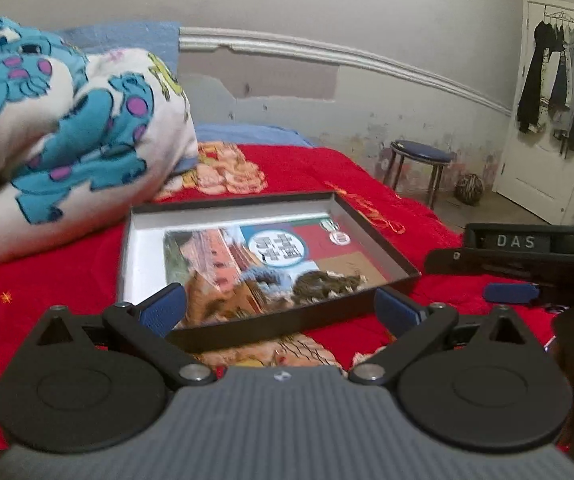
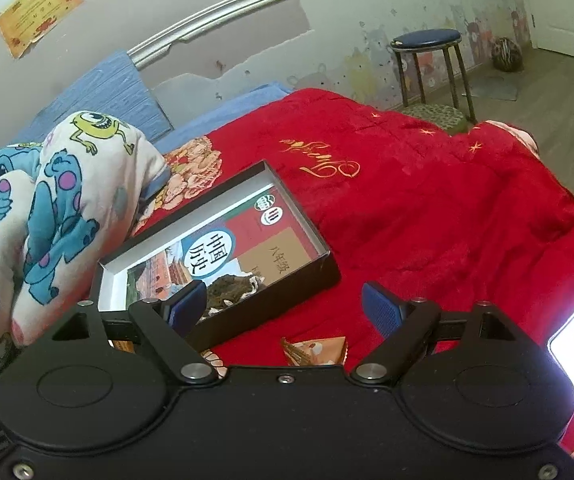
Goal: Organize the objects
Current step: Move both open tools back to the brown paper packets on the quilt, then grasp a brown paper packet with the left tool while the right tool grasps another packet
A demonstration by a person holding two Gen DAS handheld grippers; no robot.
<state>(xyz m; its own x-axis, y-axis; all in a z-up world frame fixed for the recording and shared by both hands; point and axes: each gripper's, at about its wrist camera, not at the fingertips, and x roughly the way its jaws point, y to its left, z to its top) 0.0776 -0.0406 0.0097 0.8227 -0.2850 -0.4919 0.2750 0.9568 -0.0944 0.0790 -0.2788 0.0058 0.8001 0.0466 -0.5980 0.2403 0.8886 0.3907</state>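
A shallow box holding a book lies on the red bed cover. Both the left gripper and right gripper are held with jaws apart, empty. The snack packet nearby is best approached squarely and gripped mid-body.

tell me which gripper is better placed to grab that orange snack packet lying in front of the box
Right. The snack packet lies on the red blanket just ahead of the open right gripper, between its fingers; the left gripper faces the box instead.
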